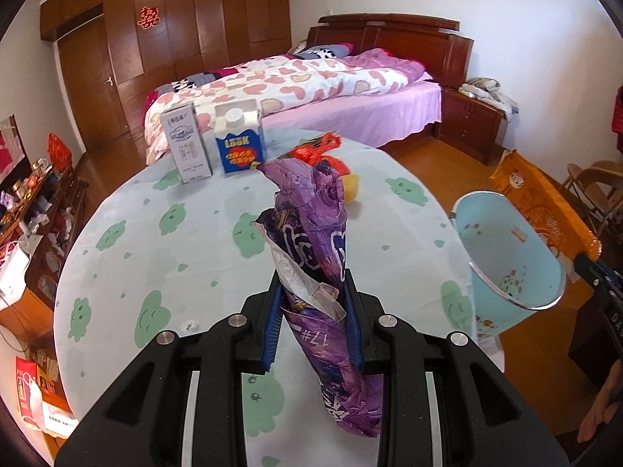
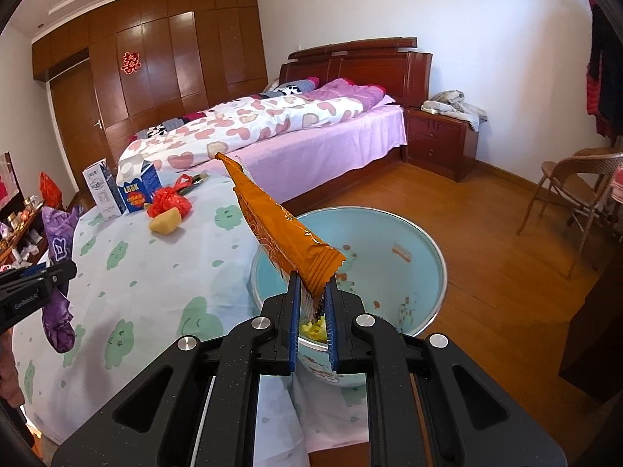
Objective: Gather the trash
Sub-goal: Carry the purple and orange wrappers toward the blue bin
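1. Standing beside the round cloud-print table (image 1: 163,257), the pale-blue round bin (image 2: 428,249) lies directly under the right gripper (image 2: 313,303).
2. Right gripper pinches the orange foil wrapper (image 2: 272,225) — long axis slanting up-left.
3. Left gripper (image 1: 313,311) clamps the crumpled purple wrapper (image 1: 311,218) — bin to its right.

Your trash: a crumpled purple wrapper (image 1: 311,233) held upright off the table, an orange wrapper (image 2: 280,225) slanting above the pale blue bin (image 2: 424,241), plus a red bag (image 2: 169,202), yellow scrap (image 2: 165,222) and two cartons (image 1: 212,142) on the tablecloth.
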